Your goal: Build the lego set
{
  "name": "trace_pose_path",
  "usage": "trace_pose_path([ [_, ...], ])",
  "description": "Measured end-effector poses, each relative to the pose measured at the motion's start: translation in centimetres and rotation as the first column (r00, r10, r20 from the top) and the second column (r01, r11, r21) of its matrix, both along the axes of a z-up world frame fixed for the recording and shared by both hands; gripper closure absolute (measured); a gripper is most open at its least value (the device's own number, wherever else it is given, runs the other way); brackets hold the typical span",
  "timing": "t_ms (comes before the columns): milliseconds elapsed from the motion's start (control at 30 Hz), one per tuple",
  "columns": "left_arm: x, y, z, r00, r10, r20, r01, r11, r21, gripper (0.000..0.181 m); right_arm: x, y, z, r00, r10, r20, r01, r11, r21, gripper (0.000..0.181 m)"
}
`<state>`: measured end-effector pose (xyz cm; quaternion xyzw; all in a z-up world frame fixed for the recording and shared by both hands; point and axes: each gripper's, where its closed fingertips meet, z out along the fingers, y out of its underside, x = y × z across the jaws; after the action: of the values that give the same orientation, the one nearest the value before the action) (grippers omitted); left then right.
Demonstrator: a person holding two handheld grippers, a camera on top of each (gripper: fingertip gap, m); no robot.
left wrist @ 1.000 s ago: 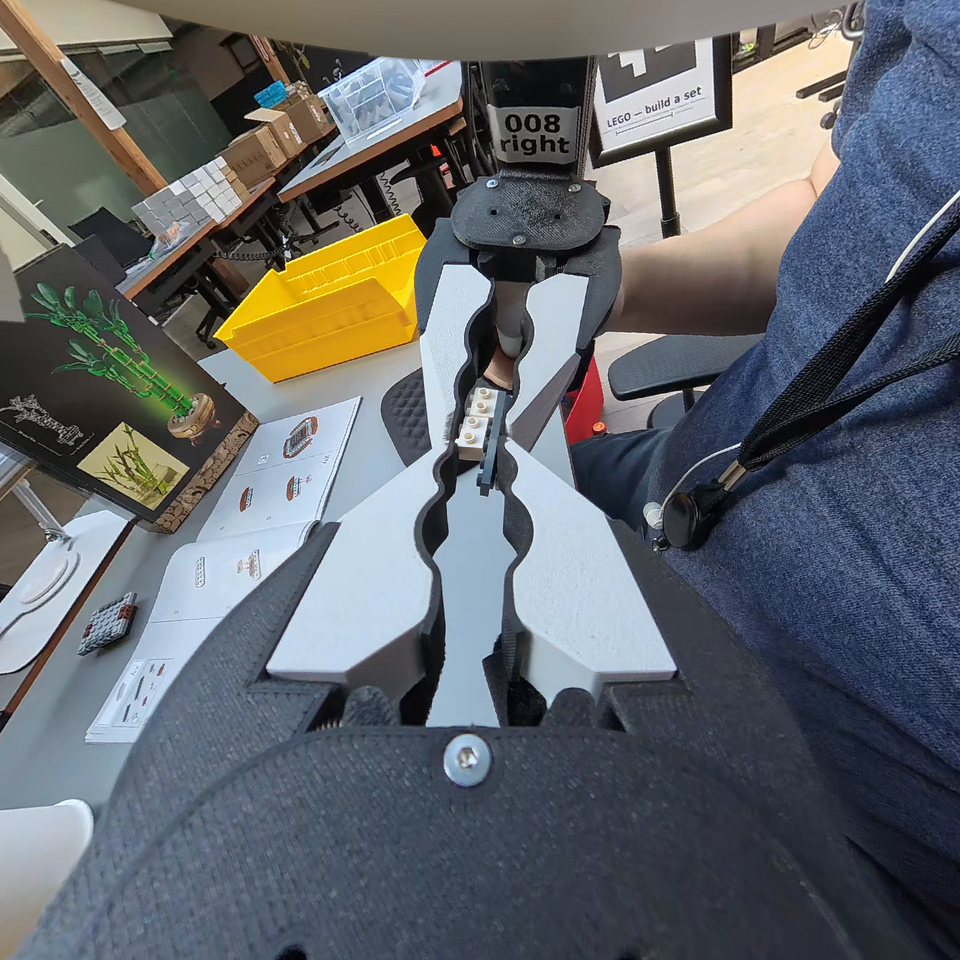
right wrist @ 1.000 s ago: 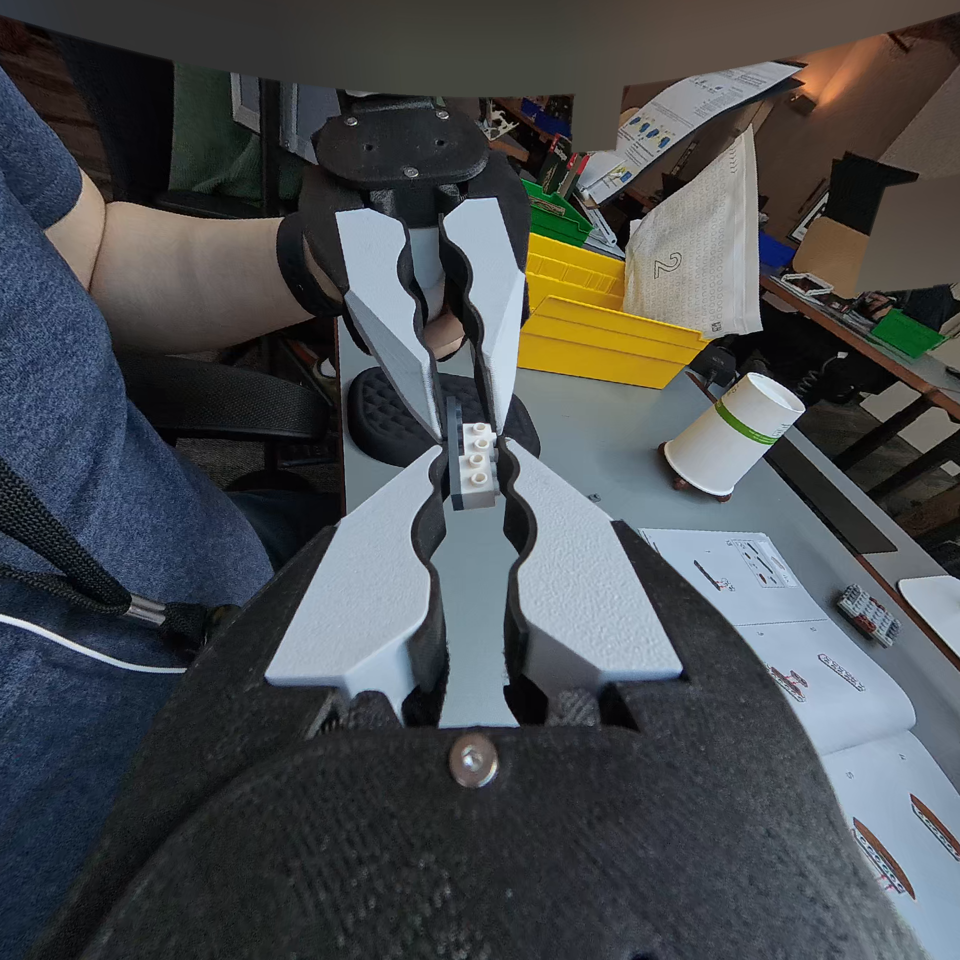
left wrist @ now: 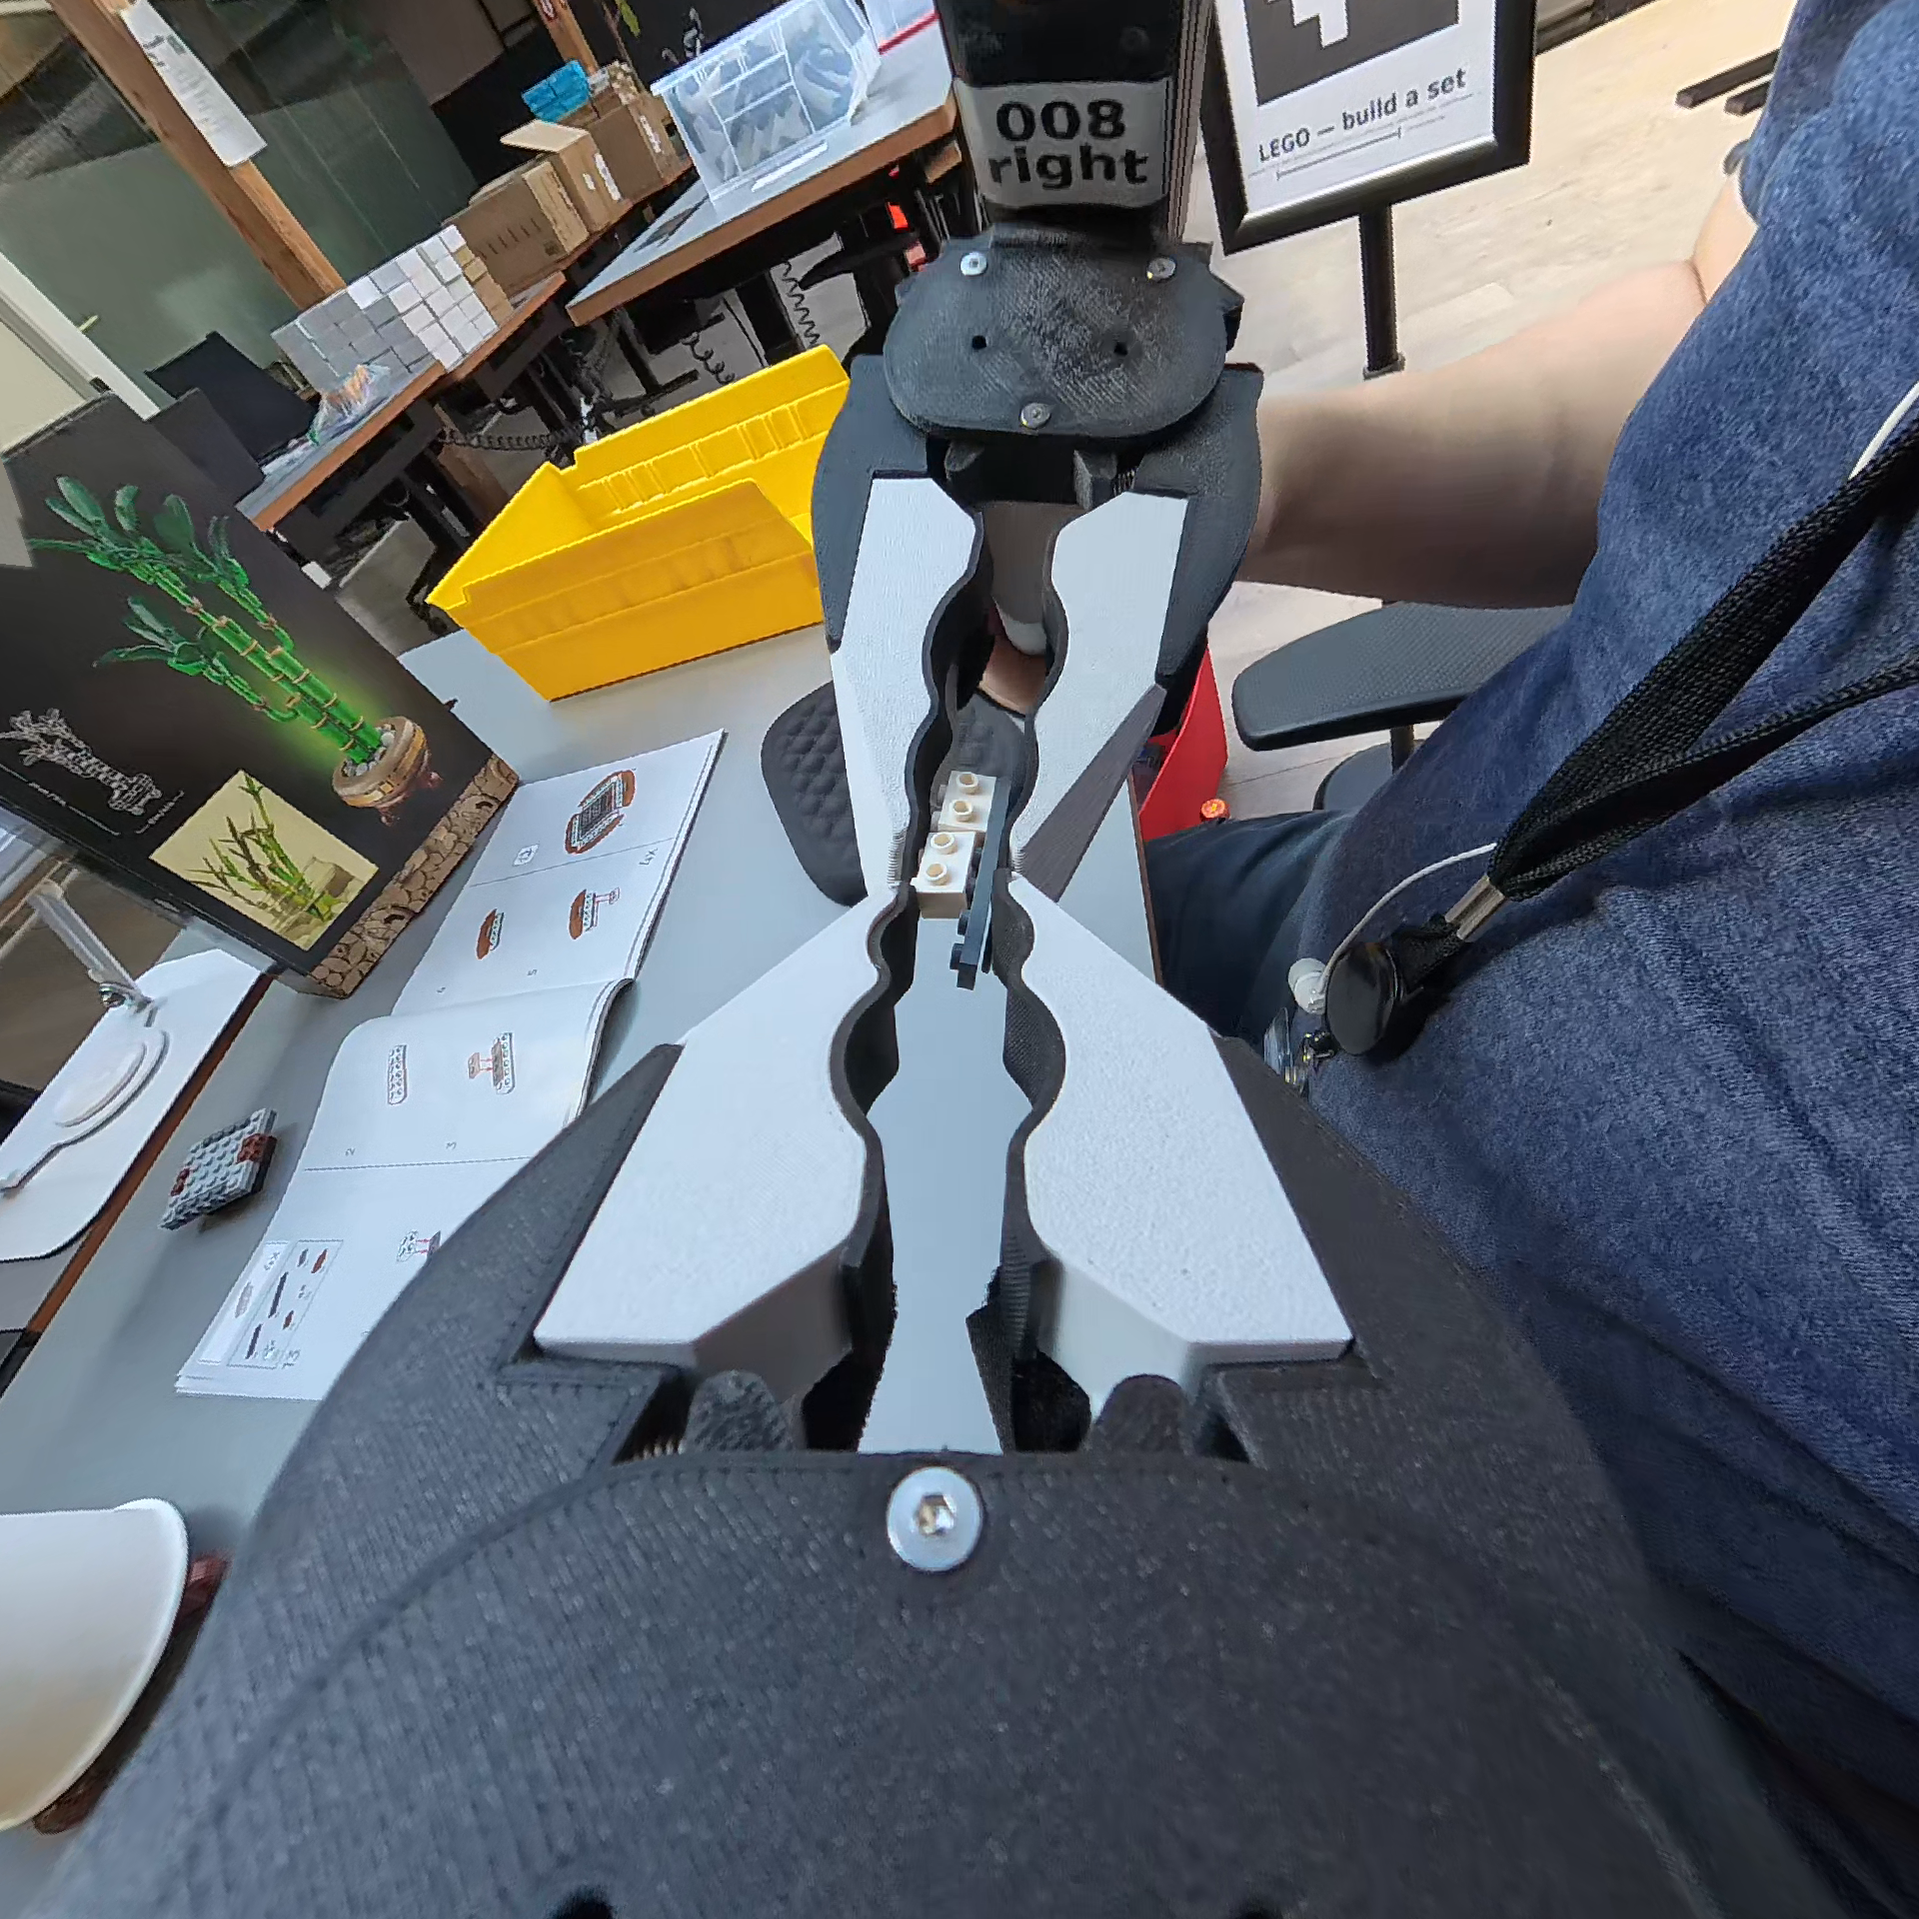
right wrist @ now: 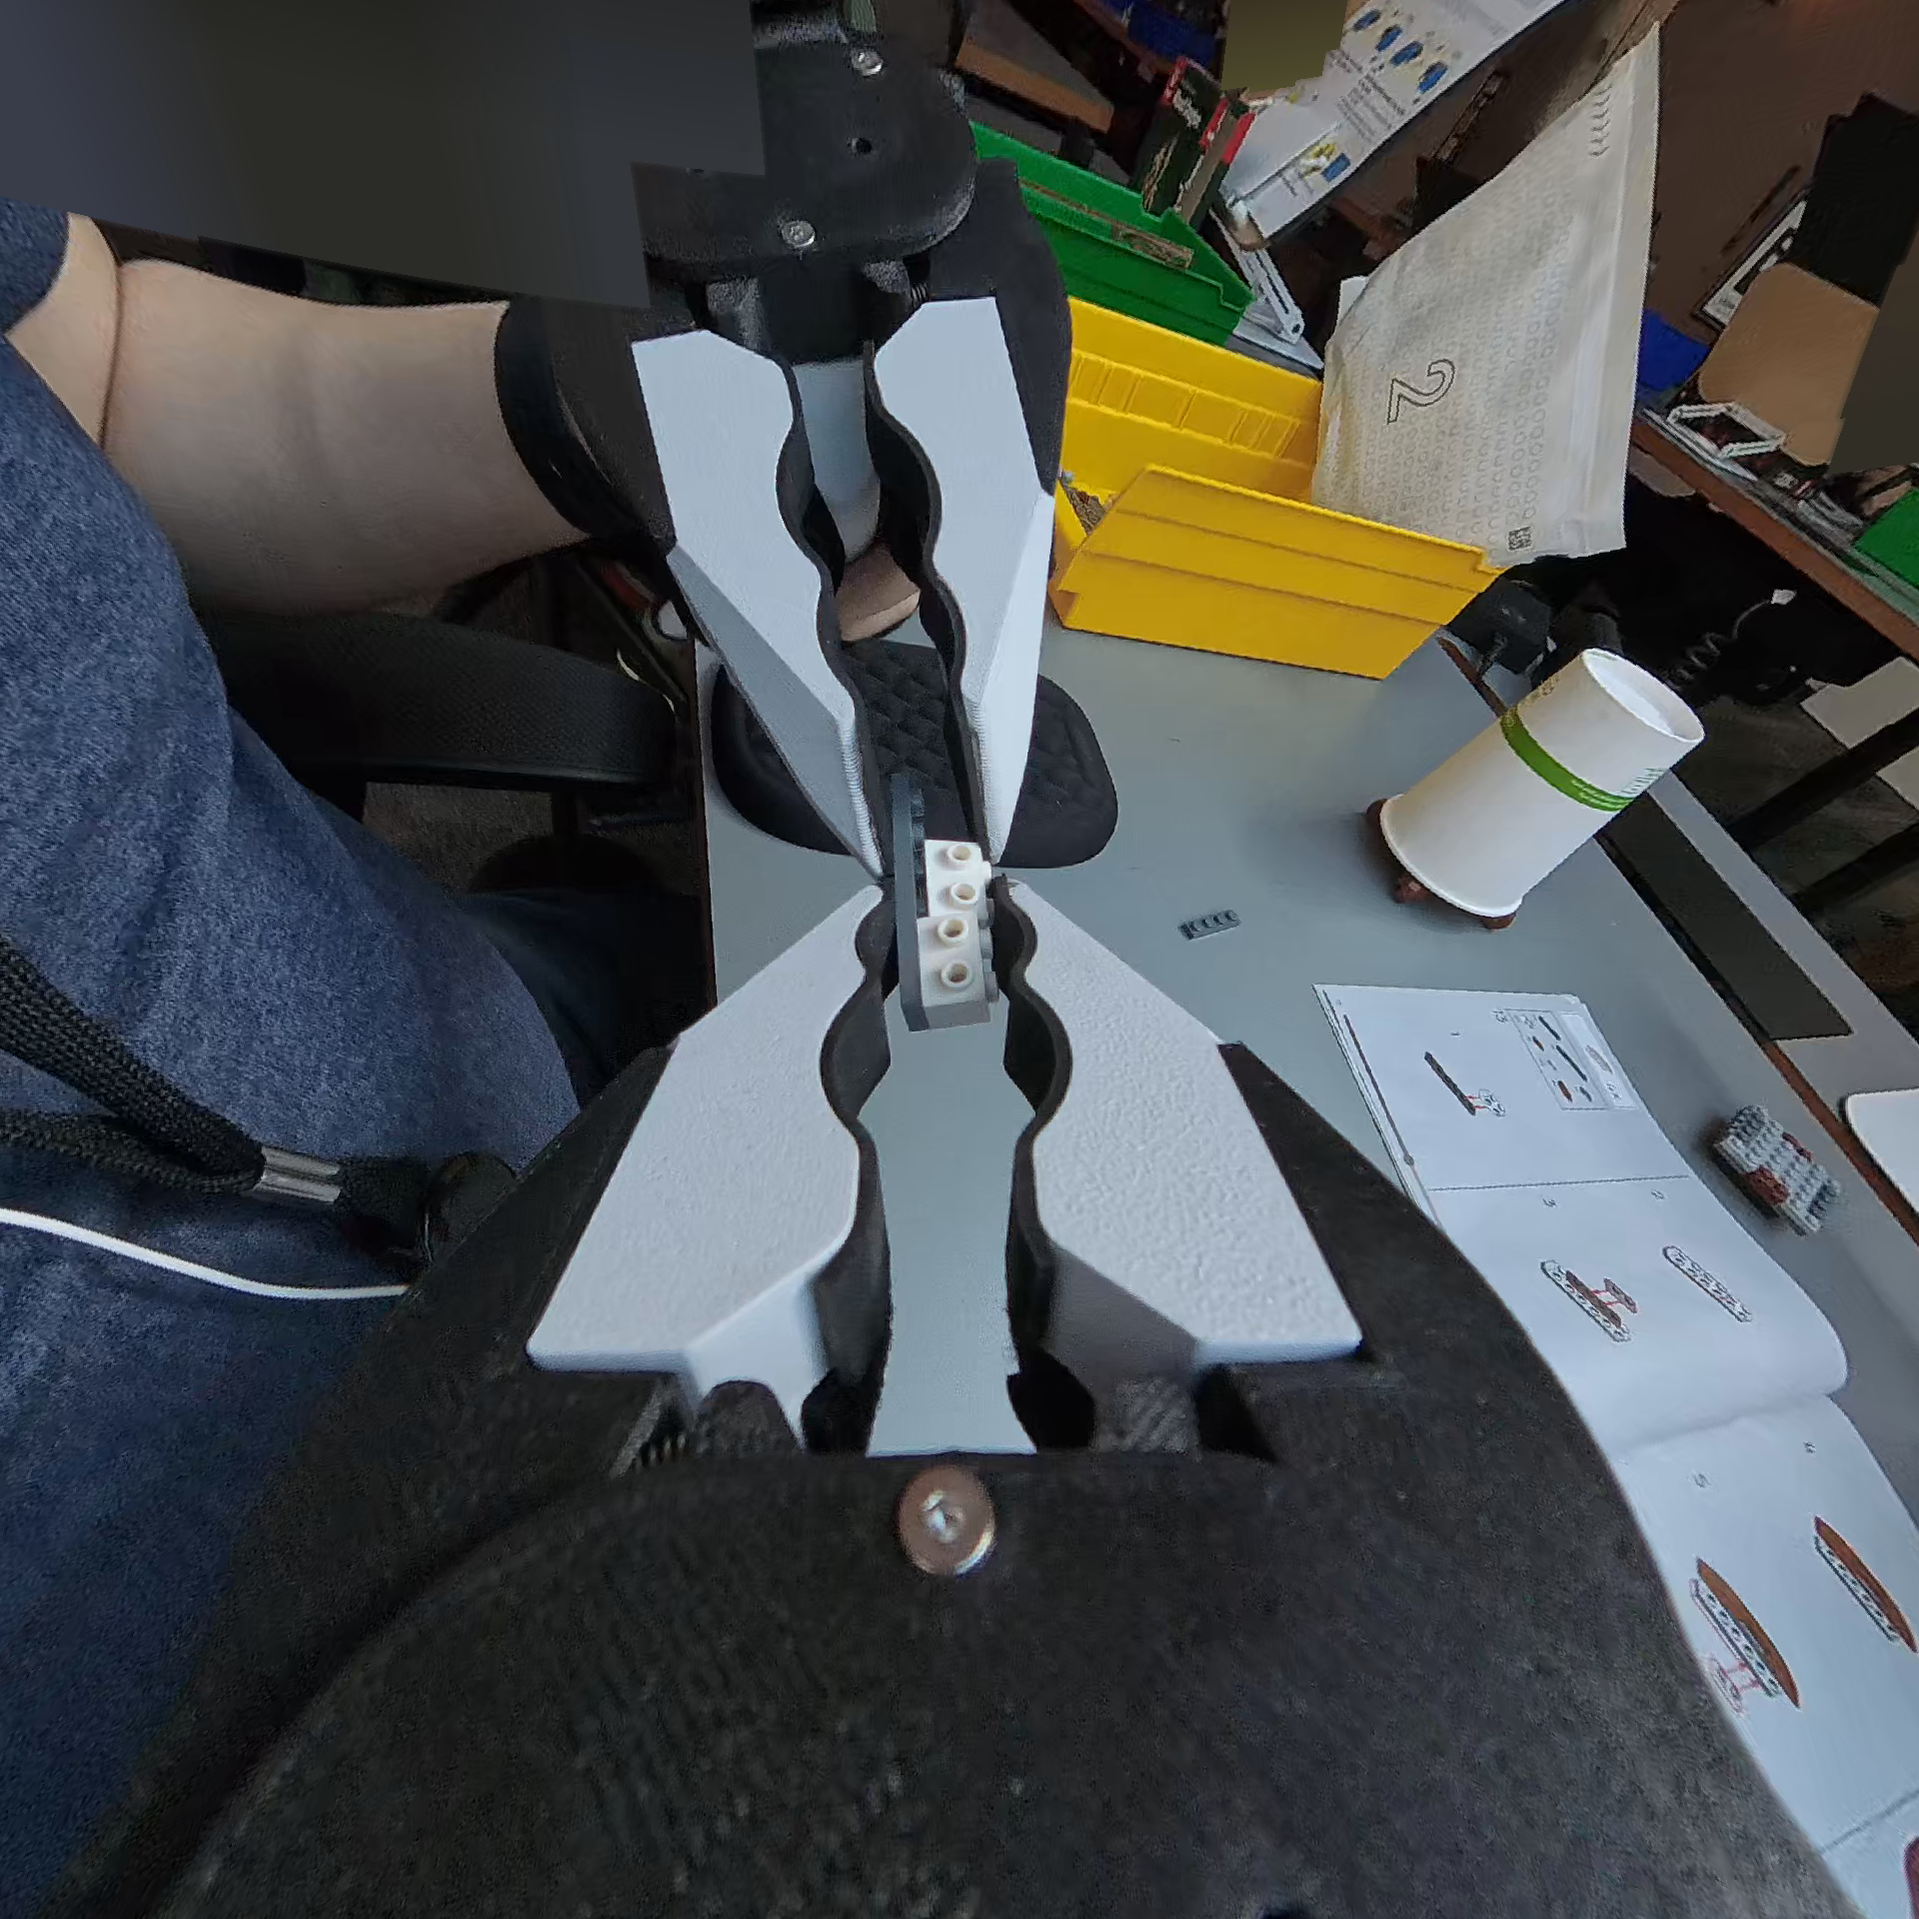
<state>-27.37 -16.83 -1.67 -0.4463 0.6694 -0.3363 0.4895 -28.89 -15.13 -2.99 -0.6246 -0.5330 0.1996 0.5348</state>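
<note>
White studded bricks (right wrist: 953, 927) sit stacked on a dark grey plate (right wrist: 912, 935), and this small assembly hangs pinched tip to tip between the two grippers, above the near edge of the grey table (right wrist: 1277, 852). The right gripper (right wrist: 940, 940) clamps the lower end of the assembly between its fingertips; the left gripper (left wrist: 950, 914) closes on it from the opposite side, though whether its pads press the bricks or only the plate edge is hard to tell. Compared with a second ago, both grippers sit closer to each other's cameras and the assembly looks slightly more tilted, with the plate edge (left wrist: 976, 914) sticking out further toward the left gripper's palm; the grip itself is unchanged. A loose small dark piece (right wrist: 1210, 923) lies on the table just right of the right gripper's tips. Further right lie the open instruction booklet (right wrist: 1537, 1132), a tipped paper cup (right wrist: 1526, 800) and a small grey studded build (right wrist: 1776, 1168). Beyond the tips stands a yellow bin (right wrist: 1246, 550).
</note>
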Motion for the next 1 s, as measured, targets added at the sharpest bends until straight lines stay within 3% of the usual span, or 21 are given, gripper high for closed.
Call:
trace_pose_path([
  [333,0.29,-0.34,-0.77,0.999,-0.004,-0.037,0.004,1.000,0.017,0.169,0.38,-0.24,-0.74,0.994,-0.018,0.108,0.011,0.997,0.070,0.167],
  [733,0.24,-0.29,-0.68,1.000,-0.009,-0.006,0.009,0.996,-0.091,0.167,0.27,-0.26,-0.70,0.999,-0.007,0.041,0.005,0.999,0.049,0.166],
  [800,0.32,-0.03,-0.61,1.000,0.004,-0.002,-0.004,0.991,-0.135,0.153,0.16,-0.60,-0.81,0.999,0.015,0.052,-0.017,0.999,0.048,0.166],
  [1000,0.39,-0.45,-0.89,0.999,-0.038,-0.005,0.037,0.990,-0.134,0.166,0.26,-0.41,-0.95,0.999,0.003,0.051,-0.004,1.000,0.020,0.166],
])
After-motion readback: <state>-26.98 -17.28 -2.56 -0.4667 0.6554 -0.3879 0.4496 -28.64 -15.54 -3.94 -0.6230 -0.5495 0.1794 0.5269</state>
